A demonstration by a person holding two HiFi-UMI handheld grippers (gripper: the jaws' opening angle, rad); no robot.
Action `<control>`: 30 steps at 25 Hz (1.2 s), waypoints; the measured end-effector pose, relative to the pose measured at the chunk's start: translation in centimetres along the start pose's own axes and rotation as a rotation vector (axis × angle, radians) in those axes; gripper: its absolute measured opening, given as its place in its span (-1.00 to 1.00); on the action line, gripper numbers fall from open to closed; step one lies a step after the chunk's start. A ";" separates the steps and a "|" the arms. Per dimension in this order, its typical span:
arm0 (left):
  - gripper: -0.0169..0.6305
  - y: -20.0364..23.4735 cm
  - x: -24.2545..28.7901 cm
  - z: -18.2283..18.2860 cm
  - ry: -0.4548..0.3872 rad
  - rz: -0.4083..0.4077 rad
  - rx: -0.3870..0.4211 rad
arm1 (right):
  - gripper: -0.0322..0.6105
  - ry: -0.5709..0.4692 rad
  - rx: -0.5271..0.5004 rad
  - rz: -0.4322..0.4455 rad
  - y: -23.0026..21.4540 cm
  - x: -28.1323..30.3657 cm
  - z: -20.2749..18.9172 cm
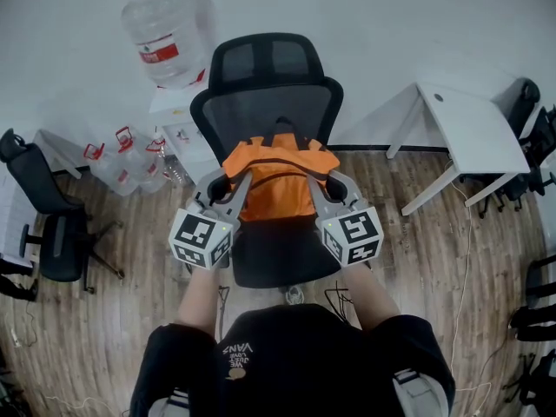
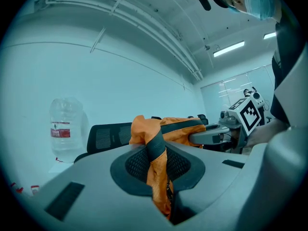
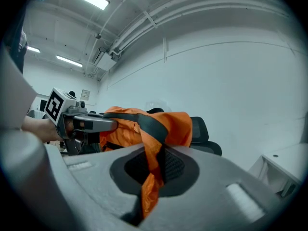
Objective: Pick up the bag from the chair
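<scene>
The left gripper [image 1: 230, 185], pointing to 12 o'clock, is clamped on an orange fold and black strap at the bag's [image 1: 276, 179] 9 o'clock side. The right gripper [image 1: 323, 183] pinches fabric at its 3 o'clock side. The bag sits between them over the seat of the black chair [image 1: 280, 259], in front of its mesh back. Wood-plank floor [image 1: 426, 268] spreads around. A second chair [image 1: 48, 228] stands at 9 o'clock, a bottle [image 1: 169, 33] at 11 and a white table [image 1: 478, 129] at 2, near the white wall [image 1: 391, 24].
</scene>
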State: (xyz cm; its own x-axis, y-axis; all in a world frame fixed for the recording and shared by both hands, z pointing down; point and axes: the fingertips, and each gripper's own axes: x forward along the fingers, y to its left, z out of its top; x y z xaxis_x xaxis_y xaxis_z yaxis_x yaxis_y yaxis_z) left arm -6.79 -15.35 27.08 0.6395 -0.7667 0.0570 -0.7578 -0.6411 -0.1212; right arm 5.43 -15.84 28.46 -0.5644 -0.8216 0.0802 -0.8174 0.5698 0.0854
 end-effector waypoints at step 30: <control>-0.78 -1.7 -1.0 4.6 -0.070 0.015 0.073 | -0.89 -0.084 -0.035 -0.013 -0.7 -2.0 4.2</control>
State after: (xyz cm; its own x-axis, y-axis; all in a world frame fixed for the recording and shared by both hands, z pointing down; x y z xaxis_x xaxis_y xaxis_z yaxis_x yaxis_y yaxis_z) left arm -5.53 -13.35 22.67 0.6378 -0.7701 -0.0145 -0.7574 -0.6237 -0.1932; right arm 6.68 -14.66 24.05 -0.5627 -0.8267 -0.0051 -0.8210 0.5581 0.1206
